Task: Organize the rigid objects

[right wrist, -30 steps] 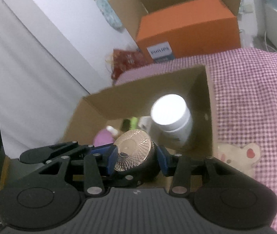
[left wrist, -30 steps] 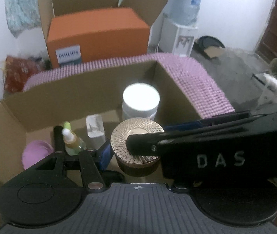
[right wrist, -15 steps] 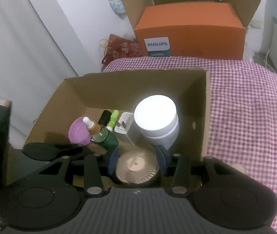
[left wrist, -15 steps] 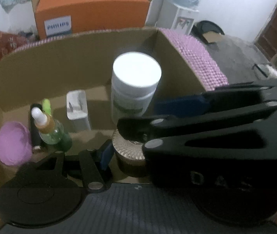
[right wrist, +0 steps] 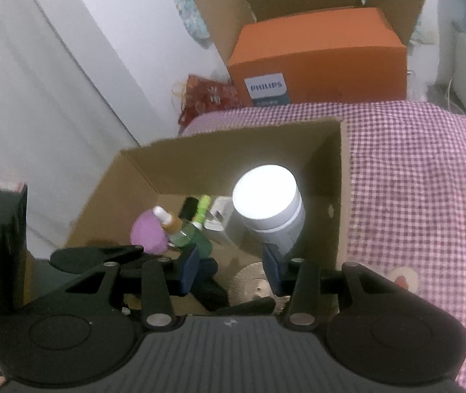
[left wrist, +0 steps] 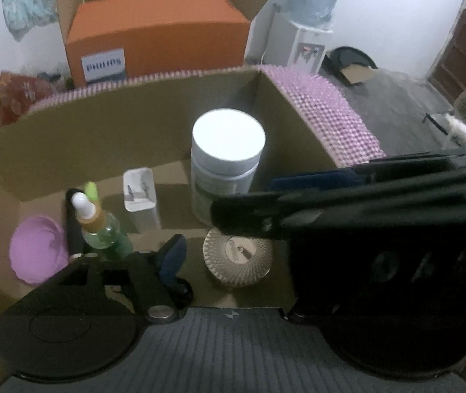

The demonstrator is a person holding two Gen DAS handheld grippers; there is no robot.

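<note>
Left gripper (left wrist: 233,252): I see its jaws have just been opening; gold tin (left wrist: 237,258) between them, untouched.
Right gripper (right wrist: 229,270): jaws apart, empty; a second ago clamped on the tin.
Gold tin: now resting on cardboard box (left wrist: 102,144) floor, before white jar (left wrist: 226,160).

Inside your cardboard box (left wrist: 69,150), the round tin (left wrist: 237,258) lies on the floor at the near side. Behind it stands the capped jar (left wrist: 228,160) by the right wall. Left of the jar you have the plug adapter (left wrist: 139,196), then the dropper bottle (left wrist: 102,226), then the ball (left wrist: 38,253) at the far left.
</note>
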